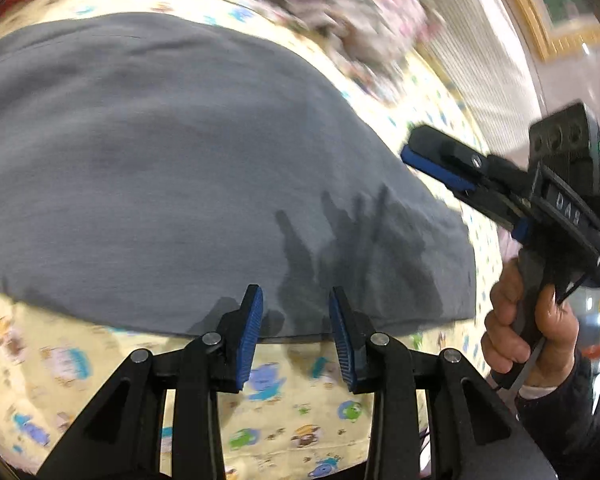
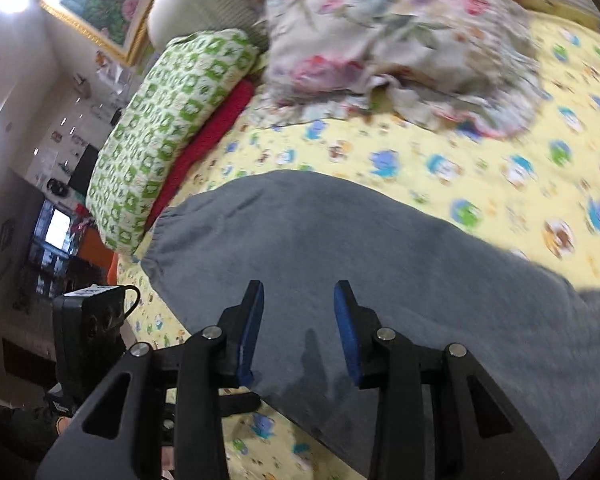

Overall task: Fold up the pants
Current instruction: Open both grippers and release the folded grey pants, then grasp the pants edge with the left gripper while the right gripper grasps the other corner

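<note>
Grey pants [image 1: 172, 168]: spread flat on a yellow cartoon-print bedsheet [image 1: 284, 412], beside a floral quilt [image 2: 380, 32] and green-checked pillow [image 2: 168, 120]. Left gripper [image 1: 296, 336] and right gripper [image 2: 299, 328]: jaws partly open, empty, above the pants.

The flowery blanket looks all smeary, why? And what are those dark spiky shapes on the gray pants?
Left wrist view: motion blur smears the flowery blanket; the spikes on the pants look like gripper shadows. Right wrist view: blanket and sheet blur too, a shadow falls between the fingers, and the fisheye bends everything.
</note>
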